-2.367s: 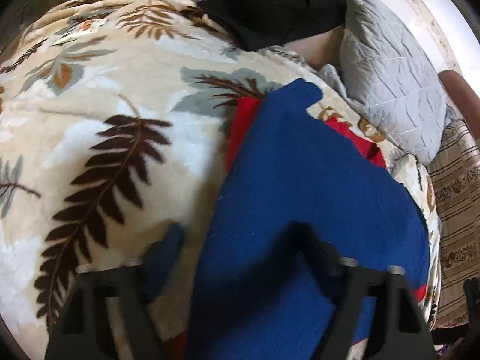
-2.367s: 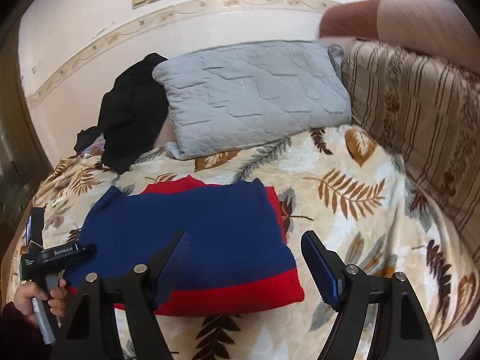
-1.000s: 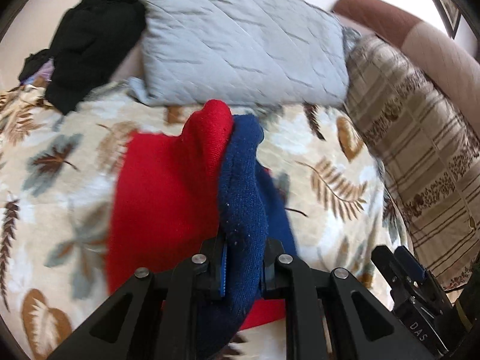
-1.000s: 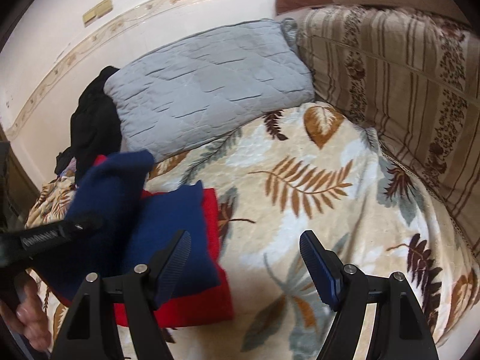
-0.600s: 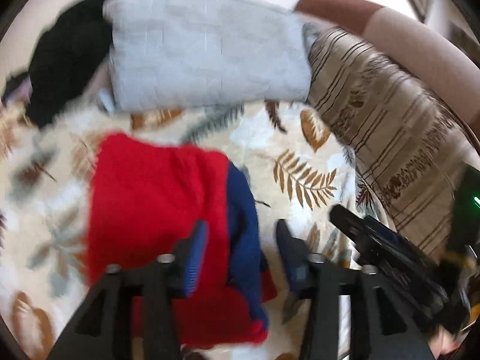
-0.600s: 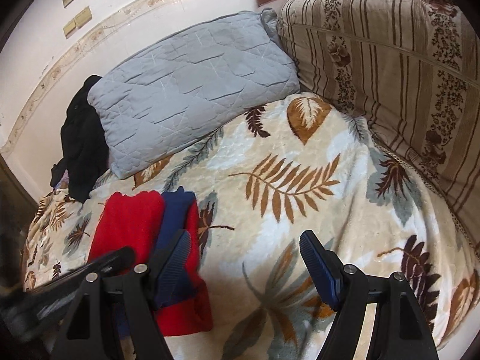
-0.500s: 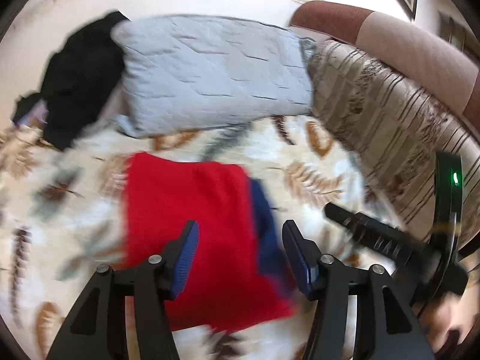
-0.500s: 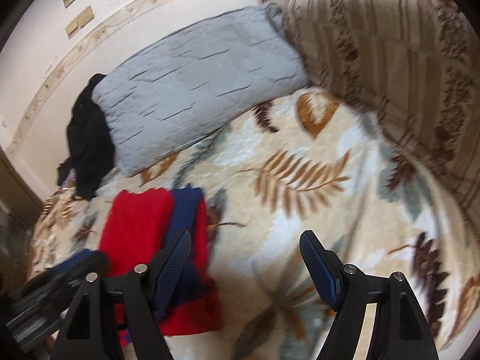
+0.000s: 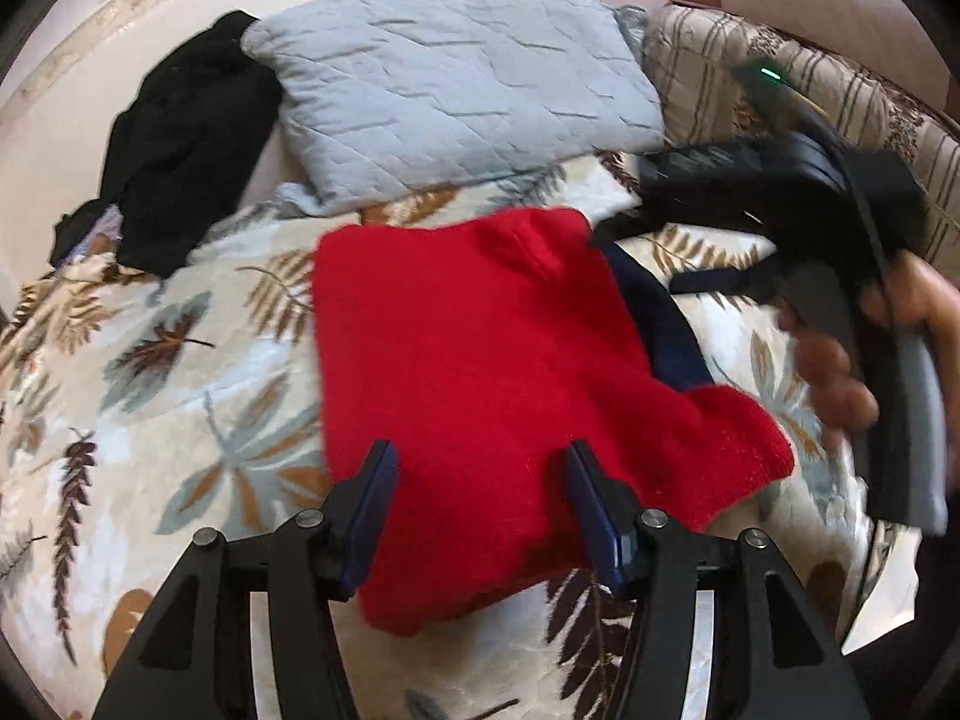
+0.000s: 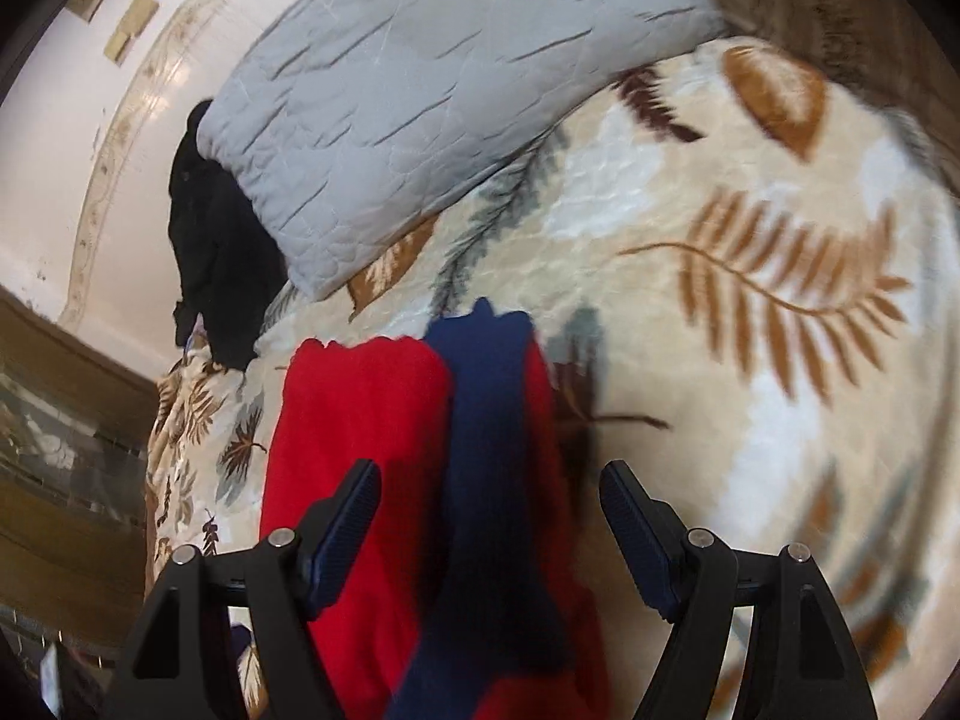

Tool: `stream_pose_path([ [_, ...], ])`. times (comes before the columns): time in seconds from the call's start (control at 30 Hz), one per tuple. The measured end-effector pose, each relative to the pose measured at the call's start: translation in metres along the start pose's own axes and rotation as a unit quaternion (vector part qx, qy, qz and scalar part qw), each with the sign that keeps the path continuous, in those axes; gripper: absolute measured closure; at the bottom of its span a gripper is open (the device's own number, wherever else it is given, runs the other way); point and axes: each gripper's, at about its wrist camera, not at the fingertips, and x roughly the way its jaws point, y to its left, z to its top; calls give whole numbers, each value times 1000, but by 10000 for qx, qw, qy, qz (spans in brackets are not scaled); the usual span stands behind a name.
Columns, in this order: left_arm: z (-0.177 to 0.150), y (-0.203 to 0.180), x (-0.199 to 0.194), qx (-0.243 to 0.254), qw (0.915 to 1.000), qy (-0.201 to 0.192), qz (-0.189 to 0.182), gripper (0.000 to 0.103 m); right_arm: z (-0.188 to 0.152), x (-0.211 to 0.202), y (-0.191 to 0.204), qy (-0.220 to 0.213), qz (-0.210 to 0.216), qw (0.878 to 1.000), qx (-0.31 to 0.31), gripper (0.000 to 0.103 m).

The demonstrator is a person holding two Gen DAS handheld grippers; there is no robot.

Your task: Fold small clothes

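While the red and blue sweater (image 9: 480, 372) lies folded on the leaf-print blanket (image 9: 198, 372) below the grey pillow (image 9: 444, 114), the left gripper (image 9: 480, 498) hovers over its near edge, jaws apart and empty. The right gripper (image 10: 489, 516), angled in from the right side, hangs over the blue strip, jaws wide.

Bare leaf-print blanket (image 10: 750, 228) lies open right of the folded red-and-blue sweater (image 9: 480, 372); a grey quilted pillow (image 9: 444, 96) blocks behind.

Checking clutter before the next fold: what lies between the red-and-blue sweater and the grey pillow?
Only bare leaf-print blanket separates the sweater from the grey pillow, seen in the left wrist view.
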Motion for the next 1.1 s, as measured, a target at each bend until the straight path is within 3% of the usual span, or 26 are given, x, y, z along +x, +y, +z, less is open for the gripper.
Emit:
stream_pose_path([
  [0.13,-3,1,7,-88,9999,-45,-123,44,19,26,4,194,124,9997,-40,26],
  [0.17,-2,0,10,-139,9998,-123,-60,44,22,33,5,246,161,9995,-70,37],
  [0.2,-2,-2,12,-155,9998,-158,12,44,23,37,7,267,168,9994,-165,60],
  [0.23,-2,-6,19,-159,9997,-180,110,44,24,41,11,289,154,9990,-301,75],
  [0.3,-1,-12,34,-151,9994,-191,261,44,23,42,16,189,-40,9984,-540,83],
  [0.5,25,-21,68,-482,9981,-367,142,45,29,26,13,-382,-194,9971,-631,88],
  [0.63,37,-27,78,-492,9983,-320,42,46,44,38,6,-502,-363,9952,-754,88],
  [0.7,34,-20,67,-641,9975,-244,-169,46,48,50,-11,-327,-142,9983,-458,87],
  [0.8,29,-6,38,-717,9964,-239,-375,44,49,39,-28,-187,328,9992,-128,78],
  [0.9,18,11,3,-651,9971,-390,33,38,40,-2,-29,-404,464,9979,-215,78],
  [0.97,11,27,-13,-659,9949,-463,602,33,27,-28,-23,-472,568,9964,-411,78],
  [1.03,6,40,-12,-567,9903,-306,1229,33,10,-50,-10,-537,552,9941,-763,78],
  [1.1,-1,48,-2,-542,9865,-109,1539,33,-13,-63,5,-515,530,9910,-1119,78],
])
